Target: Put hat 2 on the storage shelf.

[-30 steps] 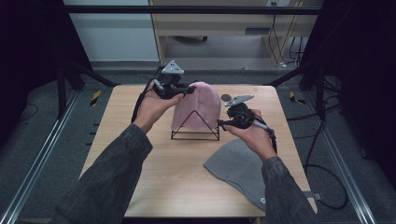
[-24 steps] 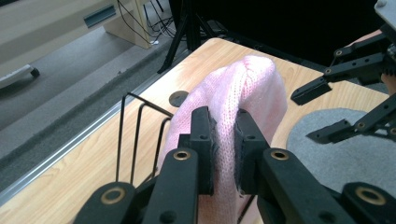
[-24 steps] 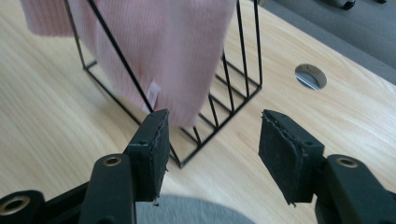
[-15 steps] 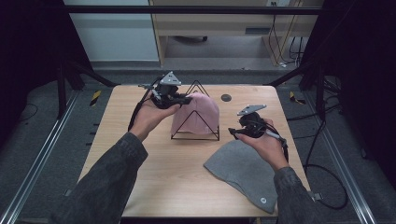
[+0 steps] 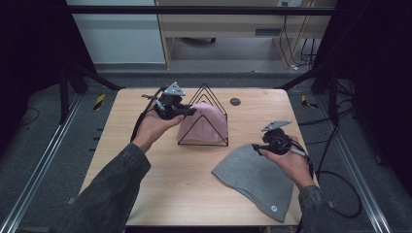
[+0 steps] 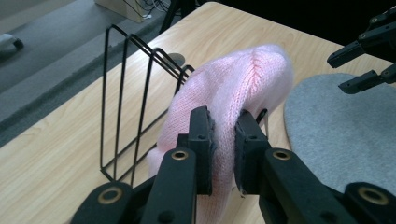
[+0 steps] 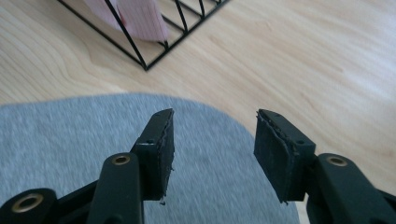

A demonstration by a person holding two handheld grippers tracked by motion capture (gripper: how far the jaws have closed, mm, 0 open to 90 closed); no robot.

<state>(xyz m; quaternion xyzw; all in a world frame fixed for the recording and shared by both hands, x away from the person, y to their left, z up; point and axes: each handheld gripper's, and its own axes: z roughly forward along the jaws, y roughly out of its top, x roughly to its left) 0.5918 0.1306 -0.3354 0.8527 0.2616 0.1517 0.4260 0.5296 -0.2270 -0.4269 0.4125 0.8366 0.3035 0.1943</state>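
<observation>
Pink beanie on the wire rack, mid-table, clamped in the left gripper; right gripper, jaws apart, hovers over the grey beanie, likely grabbing next.

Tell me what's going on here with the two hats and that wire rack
A person works at a wooden table with a gripper in each hand. The left gripper is clamped on a pink knit hat that sits in a black wire rack. The right gripper is open and hangs over the rounded edge of a grey hat, which lies flat on the table near the person. It holds nothing.
</observation>
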